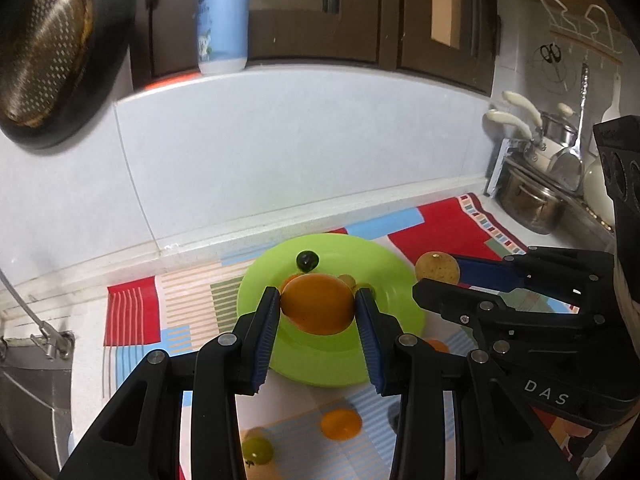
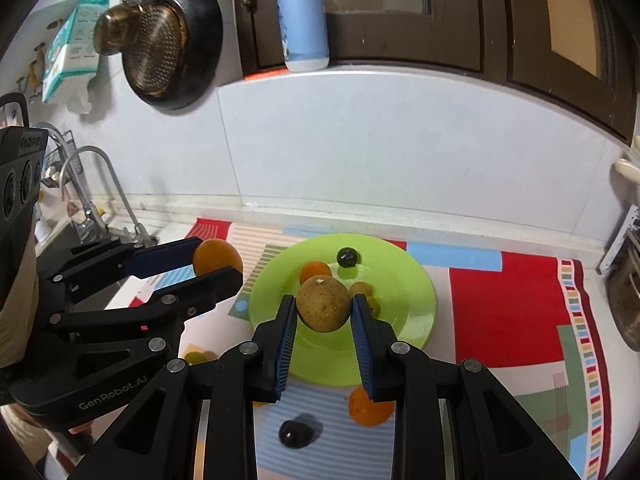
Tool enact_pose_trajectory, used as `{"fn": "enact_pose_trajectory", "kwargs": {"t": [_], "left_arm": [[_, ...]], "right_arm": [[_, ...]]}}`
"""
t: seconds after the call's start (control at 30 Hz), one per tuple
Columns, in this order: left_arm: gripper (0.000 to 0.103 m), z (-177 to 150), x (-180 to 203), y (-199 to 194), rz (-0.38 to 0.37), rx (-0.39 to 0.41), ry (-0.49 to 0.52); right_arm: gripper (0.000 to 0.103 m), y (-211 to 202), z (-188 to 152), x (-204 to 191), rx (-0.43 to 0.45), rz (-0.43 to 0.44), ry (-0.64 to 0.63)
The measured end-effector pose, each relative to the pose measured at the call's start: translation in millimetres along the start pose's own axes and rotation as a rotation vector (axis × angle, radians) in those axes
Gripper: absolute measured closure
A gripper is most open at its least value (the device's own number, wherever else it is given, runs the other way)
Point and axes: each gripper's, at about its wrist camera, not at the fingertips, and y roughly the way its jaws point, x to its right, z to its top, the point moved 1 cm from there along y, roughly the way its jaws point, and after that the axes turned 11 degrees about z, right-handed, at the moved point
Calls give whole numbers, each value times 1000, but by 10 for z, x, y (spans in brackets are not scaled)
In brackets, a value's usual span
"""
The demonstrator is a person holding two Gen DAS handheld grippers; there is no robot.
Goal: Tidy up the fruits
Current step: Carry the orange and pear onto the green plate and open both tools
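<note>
Left gripper (image 1: 317,307): jaws clamped on an orange (image 1: 318,304), held at frame centre over the green plate (image 1: 394,322). Right gripper (image 2: 324,309): jaws clamped on a brown speckled fruit (image 2: 323,303), also held above the plate (same plate, on the patterned mat (image 2: 500,316) on the table). On the plate, a dark grape (image 2: 348,257) and a small orange (image 2: 315,271) are seen. Another orange (image 2: 370,408) and a dark fruit (image 2: 296,433) lie on the mat, lower centre.

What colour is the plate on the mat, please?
Bright lime green plate, plain with no pattern; it shows best in the right wrist view.
</note>
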Motion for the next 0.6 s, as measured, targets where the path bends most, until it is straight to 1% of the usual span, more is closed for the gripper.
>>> {"fn": "enact_pose_trajectory", "kwargs": {"t": [0.33,0.6], "left_arm": [[65,-47,-66,507,-28,-82,3],[65,-111,-70,835,-28,-148,16]], "right_arm": [[74,443,2,210,-65,-5,40],[74,748,-53,342,-120,-5,70]]}}
